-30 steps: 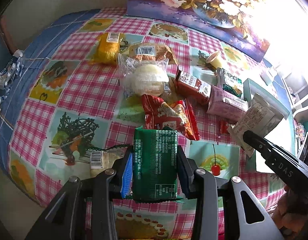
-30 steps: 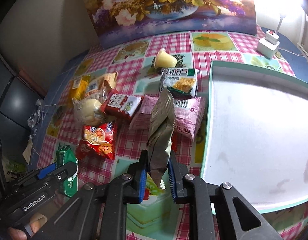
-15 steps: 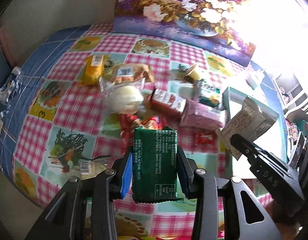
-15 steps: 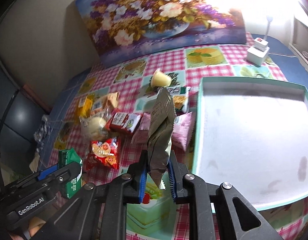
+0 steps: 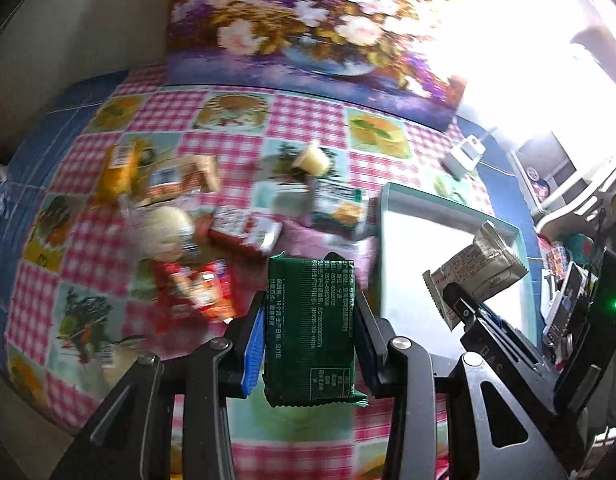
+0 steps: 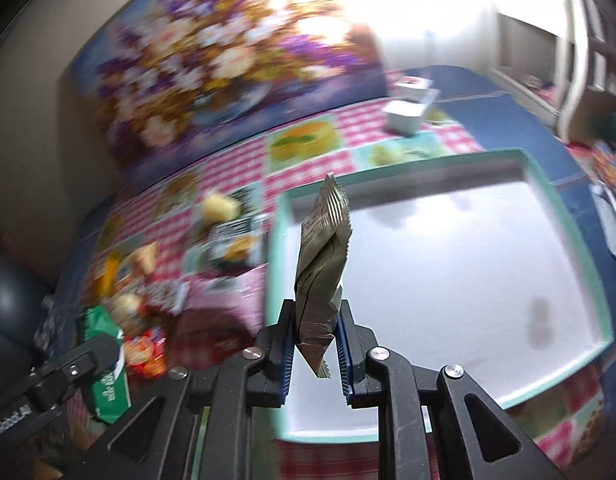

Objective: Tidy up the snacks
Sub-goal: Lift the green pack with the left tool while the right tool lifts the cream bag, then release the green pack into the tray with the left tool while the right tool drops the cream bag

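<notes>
My left gripper (image 5: 310, 344) is shut on a dark green snack packet (image 5: 311, 328), held above the checked tablecloth near the tray's left edge. My right gripper (image 6: 316, 354) is shut on a grey-beige foil packet (image 6: 322, 256), held upright over the front left part of the teal-rimmed white tray (image 6: 568, 216). The left wrist view shows the tray (image 5: 392, 216), the foil packet (image 5: 474, 264) and the right gripper (image 5: 464, 312) at the right. The right wrist view shows the green packet (image 6: 103, 376) at lower left. The tray looks empty.
Several snacks lie blurred on the cloth left of the tray: a red packet (image 5: 195, 292), a round bun (image 5: 167, 224), a yellow packet (image 5: 119, 168), a jelly cup (image 5: 312, 158), a pink packet (image 6: 227, 304). A white charger (image 6: 408, 114) stands beyond the tray. A flower painting leans behind.
Both grippers have moved right toward the tray with their packets still held. The right gripper now holds its packet over the tray. The views are blurred by motion.
</notes>
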`<state>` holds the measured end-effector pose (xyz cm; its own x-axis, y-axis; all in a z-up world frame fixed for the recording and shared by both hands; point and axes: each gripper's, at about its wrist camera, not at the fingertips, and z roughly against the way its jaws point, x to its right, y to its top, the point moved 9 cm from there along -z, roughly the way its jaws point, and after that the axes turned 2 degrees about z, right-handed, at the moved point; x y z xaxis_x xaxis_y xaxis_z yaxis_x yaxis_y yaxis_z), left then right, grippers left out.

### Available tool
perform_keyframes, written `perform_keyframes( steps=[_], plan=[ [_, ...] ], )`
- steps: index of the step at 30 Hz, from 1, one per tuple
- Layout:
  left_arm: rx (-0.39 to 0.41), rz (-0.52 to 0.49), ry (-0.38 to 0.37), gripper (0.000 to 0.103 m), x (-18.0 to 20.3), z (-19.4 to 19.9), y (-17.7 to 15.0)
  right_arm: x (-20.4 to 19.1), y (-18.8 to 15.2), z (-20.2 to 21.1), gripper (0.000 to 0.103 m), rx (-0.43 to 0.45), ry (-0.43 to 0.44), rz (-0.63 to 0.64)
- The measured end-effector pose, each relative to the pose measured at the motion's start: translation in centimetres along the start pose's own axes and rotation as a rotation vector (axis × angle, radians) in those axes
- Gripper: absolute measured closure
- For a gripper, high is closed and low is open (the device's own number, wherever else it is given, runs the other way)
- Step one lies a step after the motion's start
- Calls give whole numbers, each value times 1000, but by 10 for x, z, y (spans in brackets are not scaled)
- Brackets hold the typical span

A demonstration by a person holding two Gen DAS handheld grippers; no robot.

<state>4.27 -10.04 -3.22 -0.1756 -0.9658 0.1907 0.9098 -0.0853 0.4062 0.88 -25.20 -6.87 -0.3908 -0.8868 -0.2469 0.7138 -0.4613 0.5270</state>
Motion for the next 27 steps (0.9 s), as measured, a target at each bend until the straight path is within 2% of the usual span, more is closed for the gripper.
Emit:
perform_keyframes(
  steps=[8,12,20,27],
  plan=[
    [-35,-104,-61,62,78,-33,6,66,15,5,82,59,-164,-117],
    [-41,-133,-72,62,103,-52,9,83,21,4,82,71,-203,-141],
    [-36,-155,-85,62,129,-85,27,113,38,-5,82,81,-265,-178],
    [-36,-162,-82,62,141,-111,46,121,54,-16,82,89,-296,-165]
  ],
)
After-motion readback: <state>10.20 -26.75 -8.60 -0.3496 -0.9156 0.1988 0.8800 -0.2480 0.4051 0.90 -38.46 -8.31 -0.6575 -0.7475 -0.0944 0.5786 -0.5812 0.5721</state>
